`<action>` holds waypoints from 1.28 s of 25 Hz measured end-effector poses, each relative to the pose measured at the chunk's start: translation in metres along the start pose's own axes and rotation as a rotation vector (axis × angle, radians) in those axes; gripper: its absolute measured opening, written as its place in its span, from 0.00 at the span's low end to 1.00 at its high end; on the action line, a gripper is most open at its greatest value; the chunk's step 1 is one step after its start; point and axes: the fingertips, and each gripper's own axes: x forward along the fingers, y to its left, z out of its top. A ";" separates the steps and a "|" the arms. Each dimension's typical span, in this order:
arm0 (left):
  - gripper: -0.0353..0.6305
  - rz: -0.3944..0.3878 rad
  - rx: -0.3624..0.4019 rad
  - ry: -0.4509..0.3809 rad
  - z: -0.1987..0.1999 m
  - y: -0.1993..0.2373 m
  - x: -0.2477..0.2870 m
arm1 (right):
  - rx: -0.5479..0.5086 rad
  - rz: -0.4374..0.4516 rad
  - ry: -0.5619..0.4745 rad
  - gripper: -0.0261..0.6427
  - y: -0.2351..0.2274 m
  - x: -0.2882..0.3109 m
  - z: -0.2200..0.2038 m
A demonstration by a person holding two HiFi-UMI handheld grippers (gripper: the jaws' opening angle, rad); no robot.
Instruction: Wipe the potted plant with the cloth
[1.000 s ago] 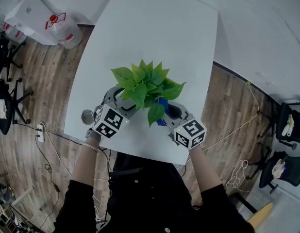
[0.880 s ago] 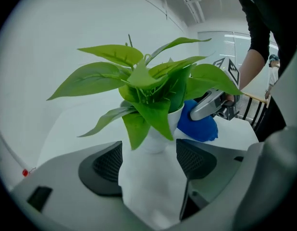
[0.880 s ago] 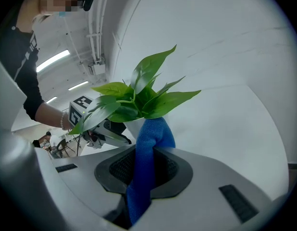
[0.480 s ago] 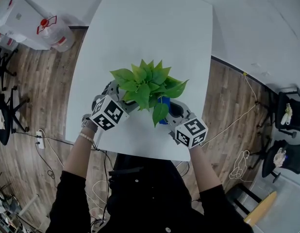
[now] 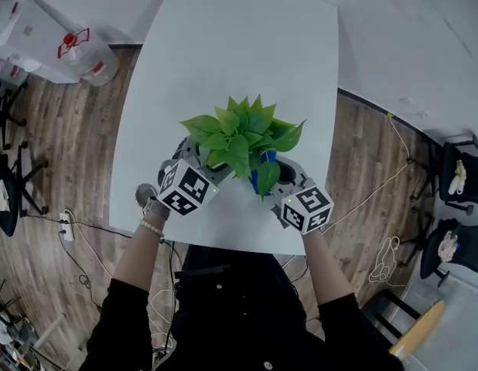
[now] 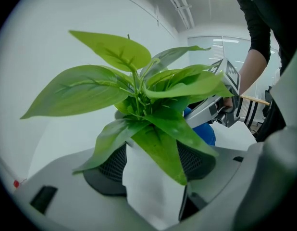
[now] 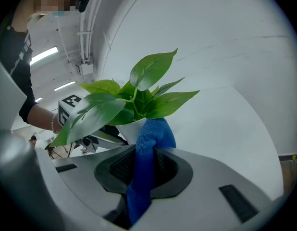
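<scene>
The potted plant [image 5: 243, 134] with broad green leaves stands near the front of the white table [image 5: 239, 45]. My left gripper [image 5: 204, 159] is shut on its white pot [image 6: 151, 186], which sits between the mesh pads under an overhanging leaf. My right gripper [image 5: 271, 174] is at the plant's right side and is shut on a blue cloth [image 7: 147, 153]. The cloth's top end touches the pot [image 7: 124, 129] just under the leaves [image 7: 139, 97]. In the left gripper view the cloth [image 6: 204, 131] and the right gripper [image 6: 218, 107] show behind the foliage. The pot is hidden by leaves in the head view.
The table's front edge [image 5: 223, 242] lies just below both grippers. On the wood floor are a water jug [image 5: 88, 52] at upper left, a power strip [image 5: 66, 224] with cables at left, and office chairs [image 5: 459, 184] at right.
The plant and my left gripper have shifted a little to the right, closer to the right gripper with the cloth. The right gripper has barely moved.
</scene>
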 end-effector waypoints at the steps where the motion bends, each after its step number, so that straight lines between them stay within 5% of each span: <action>1: 0.54 0.014 -0.012 0.000 0.000 0.000 0.000 | 0.002 -0.005 -0.001 0.18 -0.001 0.001 0.001; 15: 0.41 0.162 -0.157 0.004 0.003 -0.011 -0.001 | -0.017 -0.060 -0.008 0.18 -0.032 0.005 0.017; 24: 0.41 0.170 -0.157 0.006 0.004 -0.012 0.000 | -0.114 -0.041 0.025 0.18 -0.042 0.015 0.029; 32: 0.41 0.181 -0.167 0.008 0.002 -0.011 -0.001 | -0.096 -0.036 0.023 0.18 -0.028 0.006 0.016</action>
